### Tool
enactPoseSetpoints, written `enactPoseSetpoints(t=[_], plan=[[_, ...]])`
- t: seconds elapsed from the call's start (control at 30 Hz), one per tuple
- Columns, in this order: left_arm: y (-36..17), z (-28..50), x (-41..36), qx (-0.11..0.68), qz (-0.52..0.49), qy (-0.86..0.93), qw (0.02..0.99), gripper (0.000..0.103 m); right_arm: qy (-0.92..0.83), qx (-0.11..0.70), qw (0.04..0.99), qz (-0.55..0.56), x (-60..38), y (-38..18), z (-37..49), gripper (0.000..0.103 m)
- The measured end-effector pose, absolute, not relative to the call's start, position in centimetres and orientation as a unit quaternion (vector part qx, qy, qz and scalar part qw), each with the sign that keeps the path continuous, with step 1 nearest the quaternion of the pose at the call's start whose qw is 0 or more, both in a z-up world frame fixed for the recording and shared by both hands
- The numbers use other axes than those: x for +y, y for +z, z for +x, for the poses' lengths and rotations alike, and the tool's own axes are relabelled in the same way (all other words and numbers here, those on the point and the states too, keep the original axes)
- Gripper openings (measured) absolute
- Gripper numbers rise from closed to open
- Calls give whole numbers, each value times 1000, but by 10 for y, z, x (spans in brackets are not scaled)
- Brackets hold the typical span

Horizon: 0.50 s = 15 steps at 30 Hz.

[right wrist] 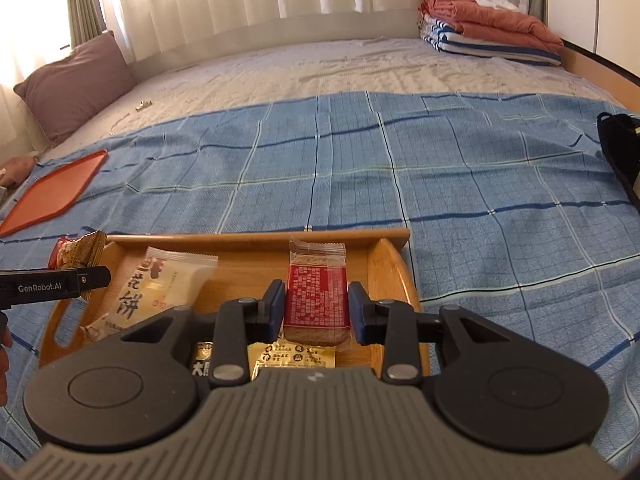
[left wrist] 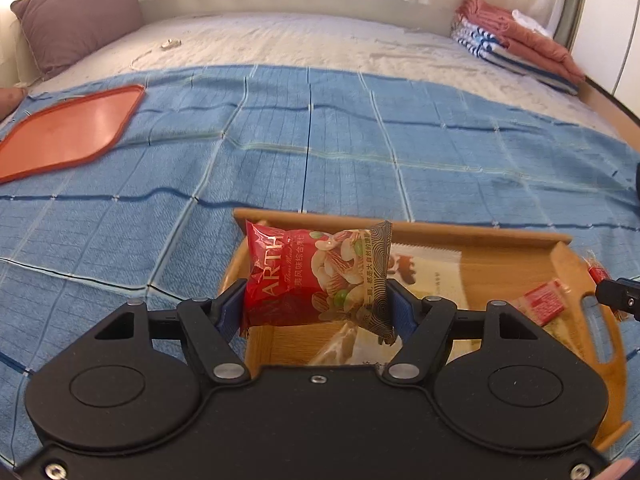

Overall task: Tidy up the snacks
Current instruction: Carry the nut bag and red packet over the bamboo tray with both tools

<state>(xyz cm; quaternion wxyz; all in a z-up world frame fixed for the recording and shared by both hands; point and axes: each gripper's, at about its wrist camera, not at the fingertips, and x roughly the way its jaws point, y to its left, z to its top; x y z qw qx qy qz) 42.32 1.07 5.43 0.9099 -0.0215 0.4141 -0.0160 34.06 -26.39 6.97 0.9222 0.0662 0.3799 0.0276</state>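
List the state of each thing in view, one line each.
Left gripper: shut on the nut packet, over the tray.
Nut packet: held in the air, on its side.
Right gripper: shut on the red bar.
Red bar: held upright over the tray.
Tray: on the blue blanket, holding several packets.
Beige packet: lying in the tray.
Orange lid: flat on the blanket, apart.
Folded blankets: stacked.
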Motion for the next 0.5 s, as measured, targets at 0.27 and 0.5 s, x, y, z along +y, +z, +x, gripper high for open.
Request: enactPoseSetpoints(t=[0.27,0.5], plan=[[36,430,4,421,-15,-27,906,70,23,399,914,66,-262,43,356,39],[33,432,4,420,-26,-28,907,70,21,407,911,67,-260,32,359,39]])
